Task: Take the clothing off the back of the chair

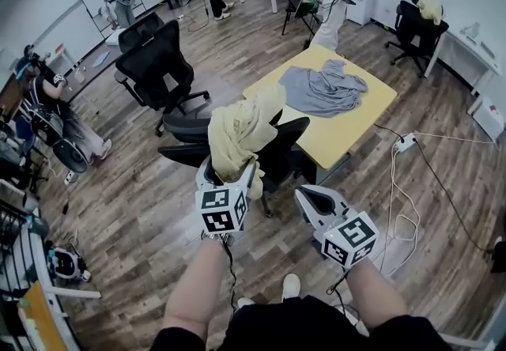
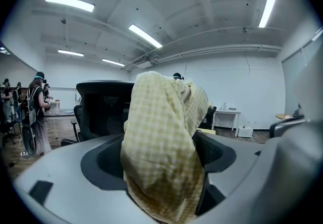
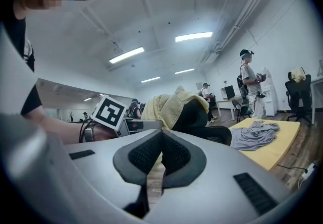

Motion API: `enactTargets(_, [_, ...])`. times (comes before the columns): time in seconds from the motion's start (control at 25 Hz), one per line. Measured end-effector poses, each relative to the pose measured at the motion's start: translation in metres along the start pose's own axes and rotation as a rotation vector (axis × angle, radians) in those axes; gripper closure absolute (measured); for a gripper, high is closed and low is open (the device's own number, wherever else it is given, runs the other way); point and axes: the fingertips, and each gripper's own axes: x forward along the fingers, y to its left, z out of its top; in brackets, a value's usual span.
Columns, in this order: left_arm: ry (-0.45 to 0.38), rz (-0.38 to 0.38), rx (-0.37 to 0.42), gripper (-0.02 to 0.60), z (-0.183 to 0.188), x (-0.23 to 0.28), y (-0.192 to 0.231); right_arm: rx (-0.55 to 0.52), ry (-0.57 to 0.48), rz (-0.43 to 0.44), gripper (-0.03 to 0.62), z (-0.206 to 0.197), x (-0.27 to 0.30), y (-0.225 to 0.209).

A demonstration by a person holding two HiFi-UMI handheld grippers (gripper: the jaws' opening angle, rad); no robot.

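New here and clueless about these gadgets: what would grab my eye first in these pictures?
A pale yellow checked garment draped over the back of a black chair in the middle of the floor stands out first, with the left hand-held gripper open around its hanging end. Just beyond, a grey garment lies crumpled on a yellow table.

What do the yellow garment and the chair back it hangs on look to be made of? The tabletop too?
Yellow garment: thin woven cloth, probably cotton. It is matte, with a fine check and soft, loose folds.
Chair back: black and matte, seemingly mesh or fabric over a plastic frame. The weave is too small to be sure.
Tabletop: smooth, even yellow, likely laminate or painted board.
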Motion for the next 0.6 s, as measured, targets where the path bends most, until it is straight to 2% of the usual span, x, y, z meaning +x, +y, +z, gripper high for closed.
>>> enactTargets(0.16, [0.008, 0.027, 0.002, 0.178, 0.0, 0.004, 0.008, -0.001, 0.004, 0.01, 0.58, -0.003, 0.003, -0.001])
enactTargets(0.2, [0.013, 0.034, 0.002, 0.207, 0.0, 0.003, 0.01, 0.001, 0.004, 0.01, 0.58, -0.003, 0.004, -0.001])
enactTargets(0.28, [0.024, 0.046, 0.002, 0.325, -0.002, 0.002, 0.015, 0.004, 0.003, 0.012, 0.58, -0.003, 0.007, -0.002])
enactTargets(0.32, [0.03, 0.047, 0.003, 0.358, -0.002, 0.001, 0.017, 0.006, 0.003, 0.014, 0.58, -0.002, 0.008, -0.002])
enactTargets(0.44, [0.04, 0.036, 0.005, 0.423, -0.002, -0.003, 0.016, 0.013, 0.004, 0.014, 0.58, -0.001, 0.009, 0.001])
enactTargets(0.6, [0.031, -0.008, -0.009, 0.471, 0.0, -0.011, 0.01, 0.019, 0.002, 0.01, 0.58, 0.0, 0.01, 0.005])
